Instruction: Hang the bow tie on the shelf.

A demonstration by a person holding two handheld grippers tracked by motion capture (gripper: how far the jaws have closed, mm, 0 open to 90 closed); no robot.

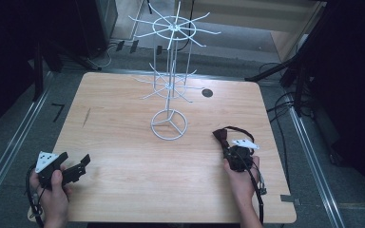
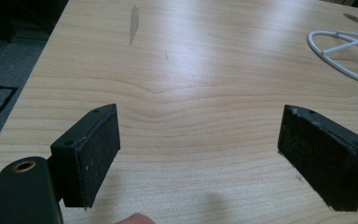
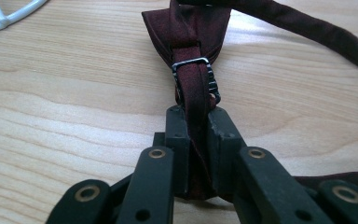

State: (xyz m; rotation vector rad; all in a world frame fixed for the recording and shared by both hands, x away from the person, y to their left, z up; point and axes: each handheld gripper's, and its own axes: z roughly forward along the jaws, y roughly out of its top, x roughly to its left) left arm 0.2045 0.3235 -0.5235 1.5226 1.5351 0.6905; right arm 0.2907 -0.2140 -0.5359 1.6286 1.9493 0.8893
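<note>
between right gripper (image 3: 198, 154) jaws: dark maroon bow tie (image 3: 186, 28), clamped, perhaps satin; left gripper (image 2: 198, 154) open.

Light wood table (image 1: 123, 190), rounded corners, dark streak near left edge, small dark round spot (image 1: 207, 93) near far edge. Grey floor (image 1: 9, 142) around it, metal rails (image 1: 313, 152) along both sides, black cables (image 1: 280, 107) at right. Dark curtains (image 1: 351, 71) left and right. Black tape mark (image 1: 57, 111) on floor, left.

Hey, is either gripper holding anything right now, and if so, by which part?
The right gripper is shut on the dark red bow tie, pinching its strap just below the metal buckle. The left gripper holds nothing.
</note>
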